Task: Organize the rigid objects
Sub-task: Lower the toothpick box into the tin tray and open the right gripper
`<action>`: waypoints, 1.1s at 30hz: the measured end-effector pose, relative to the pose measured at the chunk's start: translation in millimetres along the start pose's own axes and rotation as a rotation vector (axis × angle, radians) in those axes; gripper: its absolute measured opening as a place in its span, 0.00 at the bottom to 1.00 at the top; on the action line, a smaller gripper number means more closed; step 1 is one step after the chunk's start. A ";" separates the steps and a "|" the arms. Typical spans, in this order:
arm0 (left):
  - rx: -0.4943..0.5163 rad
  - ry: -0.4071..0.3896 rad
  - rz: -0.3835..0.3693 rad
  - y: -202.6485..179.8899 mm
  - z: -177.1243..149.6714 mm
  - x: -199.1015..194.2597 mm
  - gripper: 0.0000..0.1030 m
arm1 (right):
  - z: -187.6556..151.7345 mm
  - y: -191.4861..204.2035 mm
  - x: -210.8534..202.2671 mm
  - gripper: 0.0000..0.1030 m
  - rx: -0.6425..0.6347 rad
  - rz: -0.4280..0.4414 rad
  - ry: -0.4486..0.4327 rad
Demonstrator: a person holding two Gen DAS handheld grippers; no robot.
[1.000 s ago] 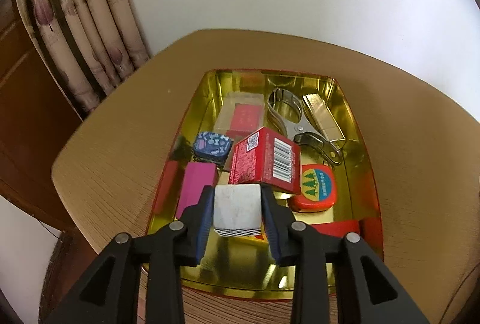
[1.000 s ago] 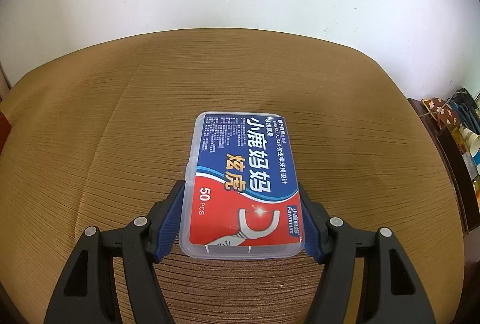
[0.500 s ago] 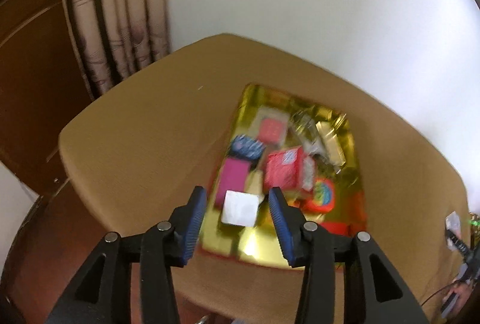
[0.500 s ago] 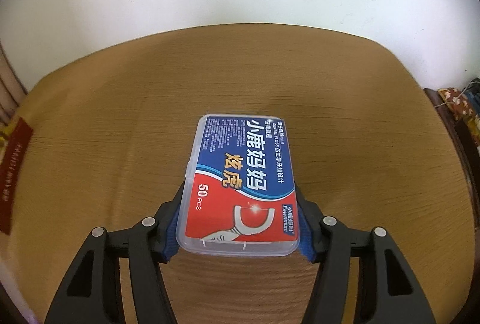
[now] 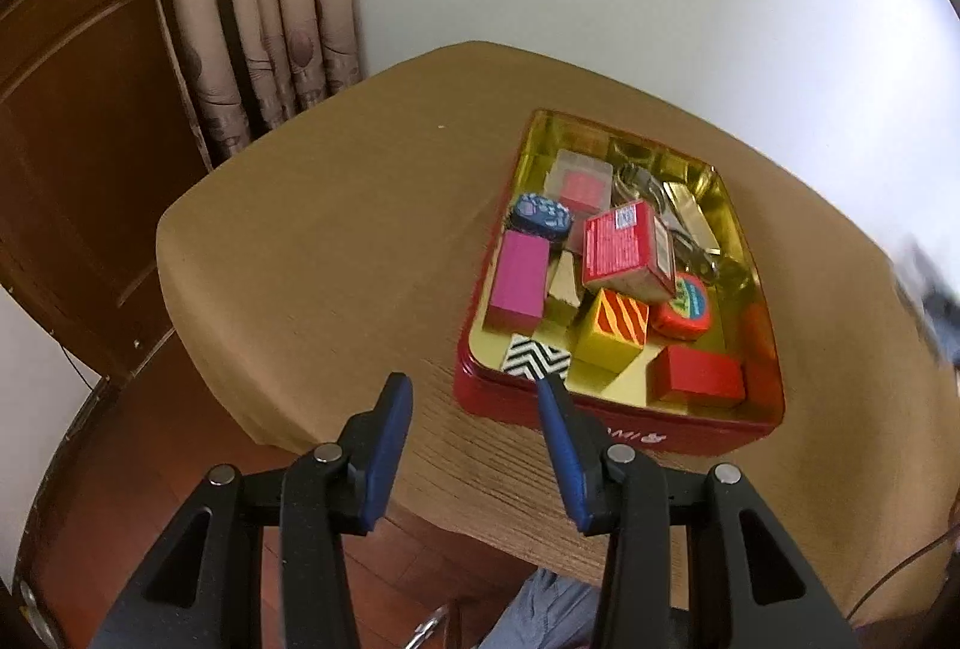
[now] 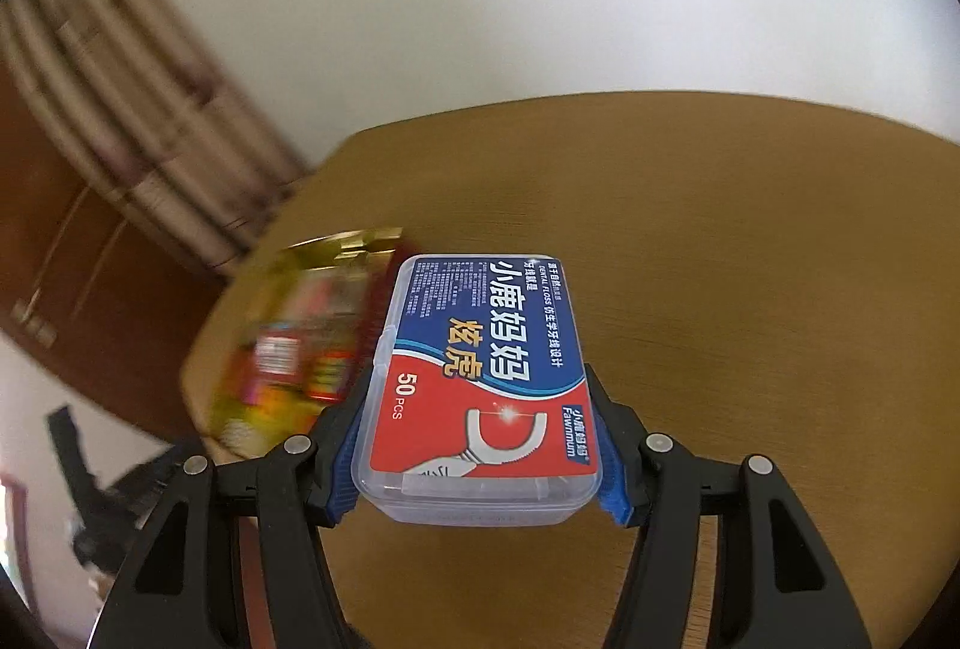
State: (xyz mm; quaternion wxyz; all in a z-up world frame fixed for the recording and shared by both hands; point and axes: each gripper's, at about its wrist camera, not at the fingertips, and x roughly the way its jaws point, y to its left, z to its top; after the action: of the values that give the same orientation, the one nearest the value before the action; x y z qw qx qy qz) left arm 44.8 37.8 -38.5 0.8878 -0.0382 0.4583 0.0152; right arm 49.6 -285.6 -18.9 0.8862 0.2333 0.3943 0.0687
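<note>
At far left in the left wrist view we see a patterned curtain (image 5: 264,0) hanging beside dark wood panelling, then the tan wooden table (image 5: 336,241) reaching toward a white wall. Our left gripper (image 5: 474,385) hangs released over the table's near edge, nothing between its blue pads, just short of the red tin tray (image 5: 600,424) with its gold lining. Inside the tray, from left, lie a pink block (image 5: 519,280), a black-and-white zigzag block (image 5: 536,358) in the near corner, a striped yellow-and-orange block (image 5: 615,328), a red carton (image 5: 624,244) tilted on top of the pile, a round red tape measure (image 5: 684,307) and a plain red block (image 5: 696,376). In the right wrist view the tray (image 6: 336,253) is a blur at left, while our right gripper (image 6: 477,463) is clamped on the sides of a clear dental floss box (image 6: 480,379), held above the bare tabletop to the tray's right, its blue-and-red label facing up.
</note>
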 end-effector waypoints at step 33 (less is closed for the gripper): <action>-0.036 -0.032 -0.030 9.6 3.1 5.9 0.43 | 36.5 167.7 166.2 0.65 -0.199 0.029 0.079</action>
State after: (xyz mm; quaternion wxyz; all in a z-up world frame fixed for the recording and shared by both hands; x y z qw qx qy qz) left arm 50.1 47.6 -42.1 0.8943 -0.0607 0.4433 0.0109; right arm 199.6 -100.0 -30.1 0.8876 0.1471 0.4168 0.1296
